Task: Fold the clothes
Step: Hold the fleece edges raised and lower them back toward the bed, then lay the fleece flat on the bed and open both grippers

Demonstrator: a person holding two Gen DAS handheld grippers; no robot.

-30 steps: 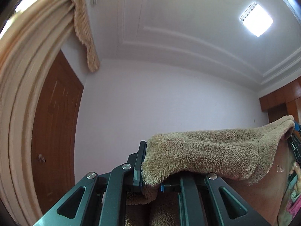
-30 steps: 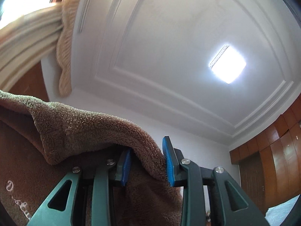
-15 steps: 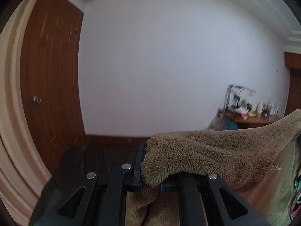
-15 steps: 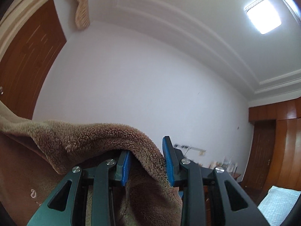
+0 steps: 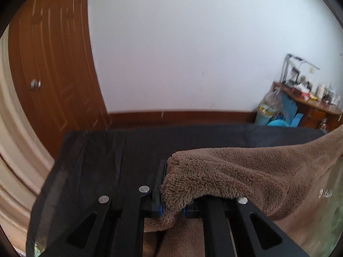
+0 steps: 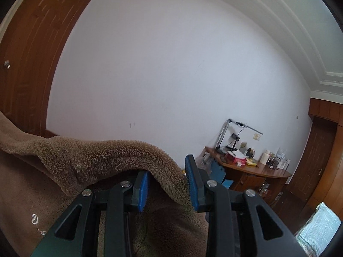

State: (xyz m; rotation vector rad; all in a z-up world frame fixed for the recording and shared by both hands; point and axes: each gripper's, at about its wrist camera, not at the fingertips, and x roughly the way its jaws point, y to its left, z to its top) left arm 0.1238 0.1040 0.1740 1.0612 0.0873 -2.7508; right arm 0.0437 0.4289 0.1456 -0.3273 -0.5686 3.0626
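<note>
Between the left claw (image 5: pixel 171 194) and right claw (image 6: pixel 167 188), each clamped on a corner, the brown fleece garment (image 5: pixel 246 175) stretches sideways above the black tabletop (image 5: pixel 133 150) just ahead.

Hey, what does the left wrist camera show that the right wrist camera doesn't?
Only the left wrist view shows the black cloth-covered surface below the gripper and a light blue bin beside the desk. Only the right wrist view shows white ceiling moulding and a pale blue patterned fabric at lower right. Both show the fuzzy brown fleece garment clamped between gripper fingers, the brown wooden door, the white wall and the cluttered wooden desk.
</note>
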